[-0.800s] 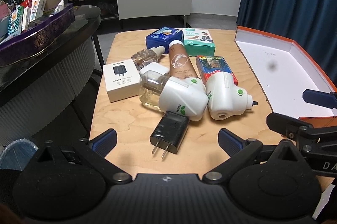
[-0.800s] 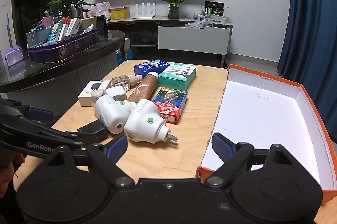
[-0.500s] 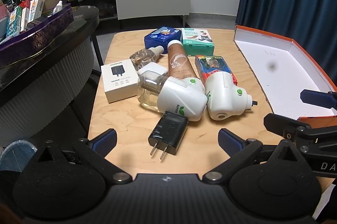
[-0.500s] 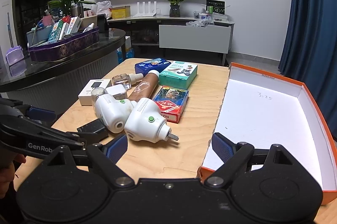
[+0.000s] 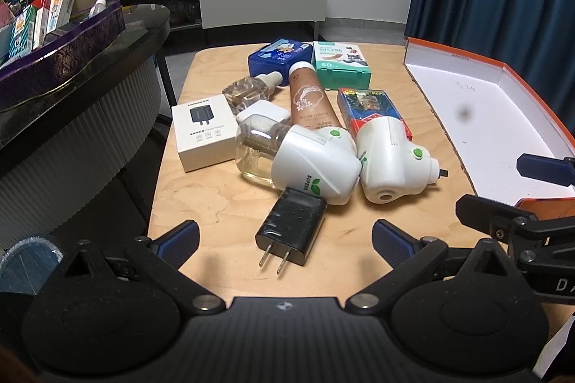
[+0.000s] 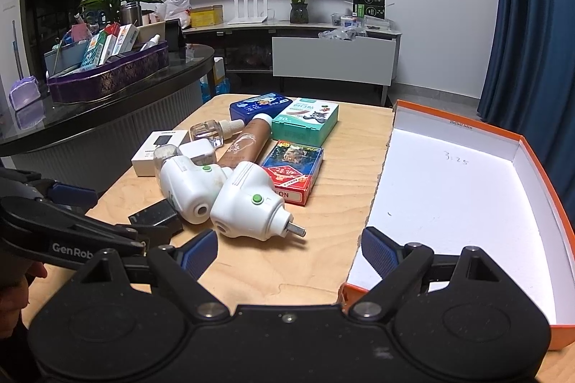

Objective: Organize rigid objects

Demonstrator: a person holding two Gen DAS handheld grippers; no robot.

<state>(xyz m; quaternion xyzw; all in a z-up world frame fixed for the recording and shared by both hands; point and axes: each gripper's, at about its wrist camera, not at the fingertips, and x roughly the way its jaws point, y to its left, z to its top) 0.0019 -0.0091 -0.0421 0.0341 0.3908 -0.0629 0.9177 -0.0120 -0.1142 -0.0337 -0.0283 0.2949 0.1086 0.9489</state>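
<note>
While both hand-held grippers [image 5: 285,233] [image 6: 289,248] gape empty, the green box [image 5: 339,66] reads "50", the white plug-in [image 5: 316,167] "SUPERB".

The left gripper [image 5: 285,239] is showing a matte black body speckled with dust, two round discs, silver screw heads and blue ribbed pads [image 5: 390,241]. The right gripper [image 6: 289,251] is looking alike; white "GenRob" lettering is showing at the frame's lower left.

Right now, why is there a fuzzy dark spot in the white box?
Left wrist view: a blurry smudge sits on the orange box's white floor. Right wrist view: that floor is clean, so it's probably dirt on the left lens.
</note>
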